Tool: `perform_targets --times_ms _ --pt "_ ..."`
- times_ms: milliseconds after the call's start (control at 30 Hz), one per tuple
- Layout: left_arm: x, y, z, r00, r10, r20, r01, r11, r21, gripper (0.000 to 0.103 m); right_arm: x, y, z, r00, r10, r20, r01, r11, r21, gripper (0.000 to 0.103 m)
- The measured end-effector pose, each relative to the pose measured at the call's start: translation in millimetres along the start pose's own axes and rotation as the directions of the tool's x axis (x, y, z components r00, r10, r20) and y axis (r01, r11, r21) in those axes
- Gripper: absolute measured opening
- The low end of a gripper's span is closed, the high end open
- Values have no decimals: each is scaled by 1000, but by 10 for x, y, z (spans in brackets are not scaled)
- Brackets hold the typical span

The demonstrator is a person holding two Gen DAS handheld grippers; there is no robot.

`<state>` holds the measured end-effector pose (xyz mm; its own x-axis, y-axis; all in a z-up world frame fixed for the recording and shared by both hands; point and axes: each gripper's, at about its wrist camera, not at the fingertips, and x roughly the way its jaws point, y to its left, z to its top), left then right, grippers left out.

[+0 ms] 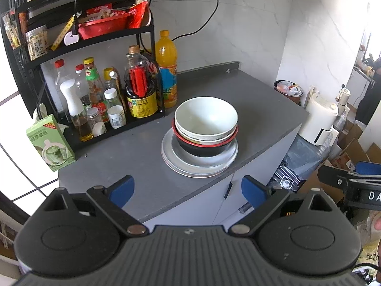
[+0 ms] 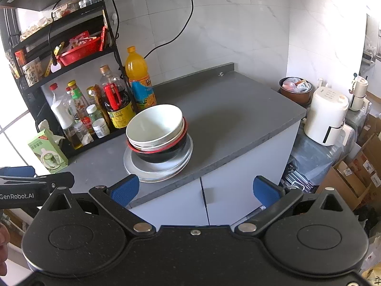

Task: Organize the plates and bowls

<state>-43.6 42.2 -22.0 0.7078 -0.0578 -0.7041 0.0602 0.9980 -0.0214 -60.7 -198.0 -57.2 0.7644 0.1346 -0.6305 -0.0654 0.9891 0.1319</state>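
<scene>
While both grippers hang in the air off the front edge of the worktop (image 1: 250, 100), neither touches anything. Seen from its own camera, the left gripper (image 1: 188, 188) has its blue-padded fingers (image 1: 122, 188) spread wide apart with nothing between them, aimed down toward the dishes. From the right wrist camera, the right gripper (image 2: 196, 189) has its fingers equally wide and empty, level with the left gripper and just beside it. Each gripper shows at the edge of the other's view, and part of a hand (image 2: 3, 245) shows at the left edge of the right wrist view.

All the dishes stand in one stack near the middle of the front edge of the grey worktop. At the bottom lie the plates (image 1: 198, 162), pale and flat. On them sits a black bowl with a red rim (image 1: 202, 149), then at least one more bowl nested inside it, and on top a white bowl (image 1: 206, 118), which is empty and tilts slightly.

Along the left edge of the worktop stands a black rack (image 1: 90, 35) crowded with sauce bottles, jars and a red basket. An orange drink bottle (image 1: 166, 71) stands just beside the rack, and a green carton (image 1: 50, 143) sits at the front left corner. White marble-look tiles cover the wall, with a black cable (image 1: 209, 16) plugged into a socket. To the right of the worktop are a bin (image 2: 295, 90), a white appliance (image 2: 326, 116) and cardboard boxes (image 2: 357, 169).
</scene>
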Motion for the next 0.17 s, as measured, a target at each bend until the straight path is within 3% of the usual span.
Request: perform_targets --times_ms 167 --pt "23 -101 0 1000 -1 -4 1 1000 5 96 -19 -100 -16 1000 -3 -2 3 1000 3 103"
